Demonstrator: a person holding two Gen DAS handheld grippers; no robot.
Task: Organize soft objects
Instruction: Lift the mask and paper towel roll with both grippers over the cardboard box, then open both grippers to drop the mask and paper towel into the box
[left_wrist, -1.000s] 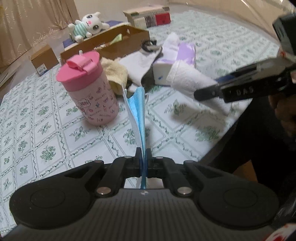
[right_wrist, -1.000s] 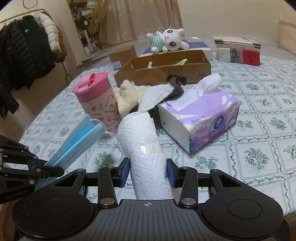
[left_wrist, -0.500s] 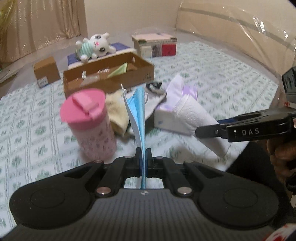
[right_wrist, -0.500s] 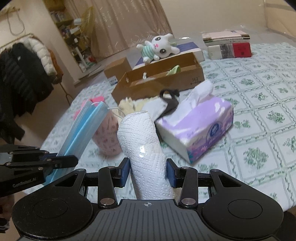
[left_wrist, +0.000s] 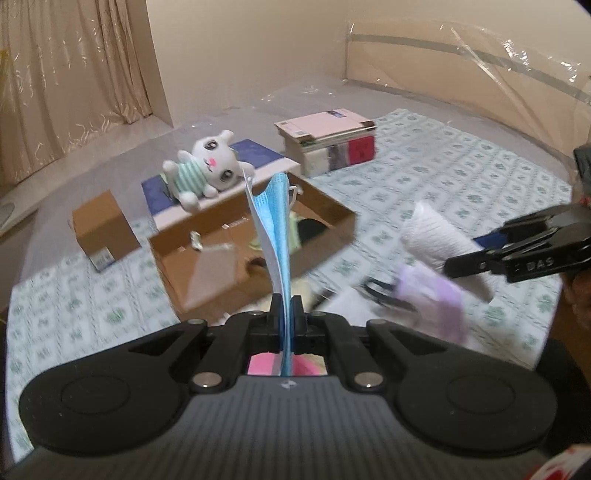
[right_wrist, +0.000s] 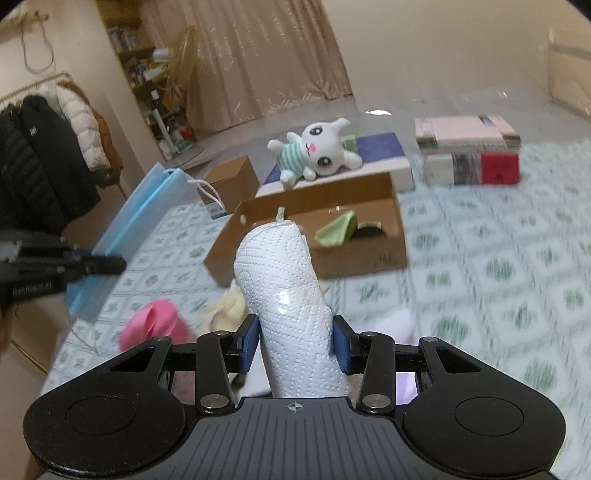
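Left gripper: jaws clamped tight on a blue face mask, which stands up edge-on from between them, its white ear loop trailing at the top.
Right gripper: jaws pressed against both sides of a white paper towel roll, which juts forward and up from them, raised above the surface.
Cardboard box: open-topped, in the middle of the patterned cloth, just beyond both held items; a pale green soft piece and something dark lie inside it at the right end.
Plush bunny: white with a striped green top, lying on its side on a blue-and-white flat box right behind the cardboard box.
Books: a stack to the far right, pink cover on top, red spine below.
Small brown carton: far left of the cardboard box, near the cloth's edge.
Pink cup lid: low on the near left, blurred, beside a cream fuzzy cloth.
Purple tissue pack: near right in the left camera's view, under the towel roll, blurred.
Patterned cloth: white with green sprigs, covering the surface under everything.
Coats: dark and white jackets hanging on a rack at the far left.
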